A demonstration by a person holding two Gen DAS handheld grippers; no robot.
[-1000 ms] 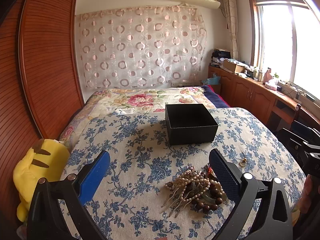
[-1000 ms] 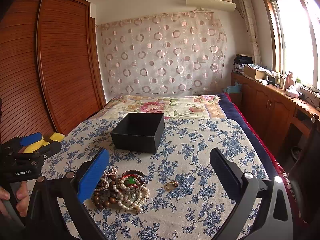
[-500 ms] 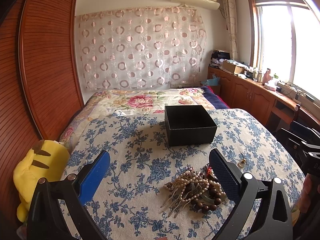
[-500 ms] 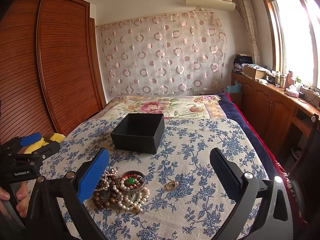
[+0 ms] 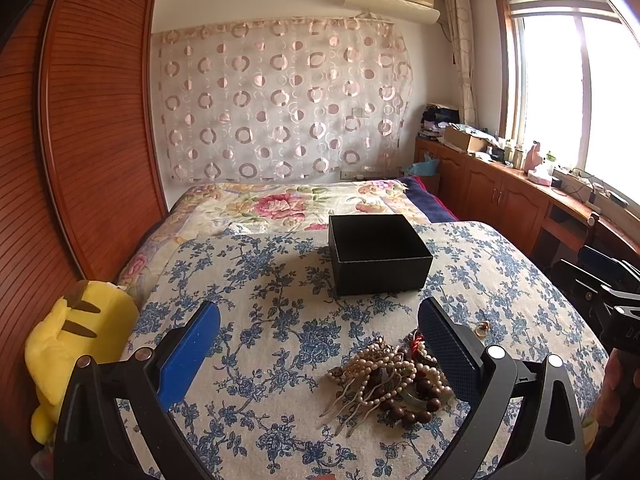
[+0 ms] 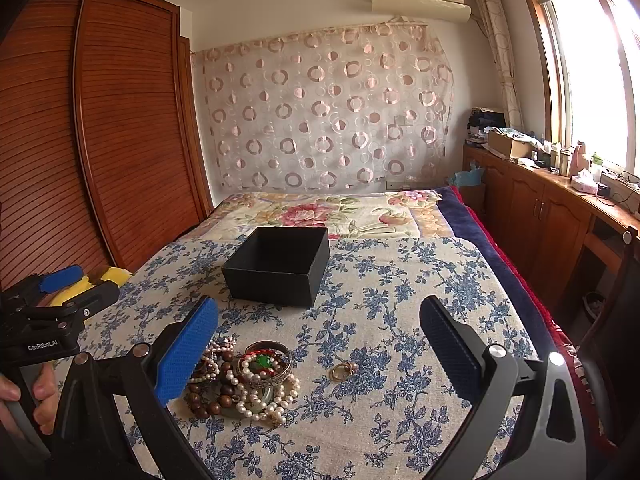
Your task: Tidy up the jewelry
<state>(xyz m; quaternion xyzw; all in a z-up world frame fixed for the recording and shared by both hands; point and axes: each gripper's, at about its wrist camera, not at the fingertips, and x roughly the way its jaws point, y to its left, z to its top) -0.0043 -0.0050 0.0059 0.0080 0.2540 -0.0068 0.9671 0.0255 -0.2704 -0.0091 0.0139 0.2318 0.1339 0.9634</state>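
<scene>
The left gripper (image 5: 318,350) hangs above the bed (image 5: 280,320) with its jaws spread wide and nothing between them. The right gripper (image 6: 318,350) is the same: wide apart, holding nothing.

In the left wrist view the jewelry pile (image 5: 394,376) lies on the blue-flowered cloth at about 5 o'clock, its right side hidden behind the right blue pad (image 5: 448,354). A comb (image 5: 356,396) with long teeth sticks out of the pile toward 7 o'clock. A small ring (image 5: 483,327) lies apart from the pile at 3 o'clock. The black box (image 5: 380,256), open at the top, stands beyond the pile at 12 o'clock, well apart from it.

In the right wrist view the pile (image 6: 244,380) sits at 7 o'clock, just beside the left pad (image 6: 186,354). A bangle (image 6: 266,364) with a green stone rests on top, among pearls and brown beads. The ring (image 6: 342,370) lies near the pile at its 3 o'clock. The box (image 6: 278,266) is at 11 o'clock.

A yellow plush (image 5: 76,344) leans at the bed's left edge.
</scene>
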